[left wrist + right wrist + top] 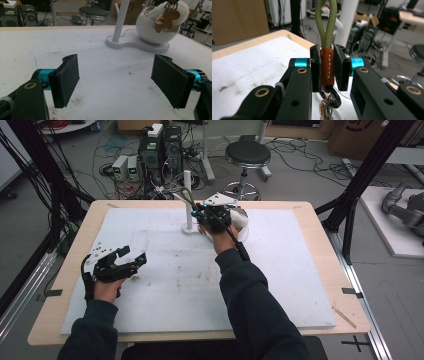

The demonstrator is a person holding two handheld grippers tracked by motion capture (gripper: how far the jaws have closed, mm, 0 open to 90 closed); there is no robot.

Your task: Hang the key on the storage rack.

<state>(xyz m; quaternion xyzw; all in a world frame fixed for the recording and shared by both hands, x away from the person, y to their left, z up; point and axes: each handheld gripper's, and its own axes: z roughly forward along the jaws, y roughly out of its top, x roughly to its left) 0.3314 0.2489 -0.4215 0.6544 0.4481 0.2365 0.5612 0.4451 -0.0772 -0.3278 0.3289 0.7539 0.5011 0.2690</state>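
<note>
A: What rests on the surface (280,285)?

B: A white stand (188,200) with a post and a white bowl (152,31); the high view hides most of the bowl behind the right hand-held gripper (210,214).

A: Gripper states?

B: The right is clamped on the brown leather tab of a keychain (327,67) with an olive cord loop, above the bowl. The left hand-held gripper (117,80) stands apart, well clear. No legible writing.

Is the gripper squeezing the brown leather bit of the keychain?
Touching. In the right gripper view, the right gripper has both black jaws pressed against the brown leather piece, with no gap either side.
</note>
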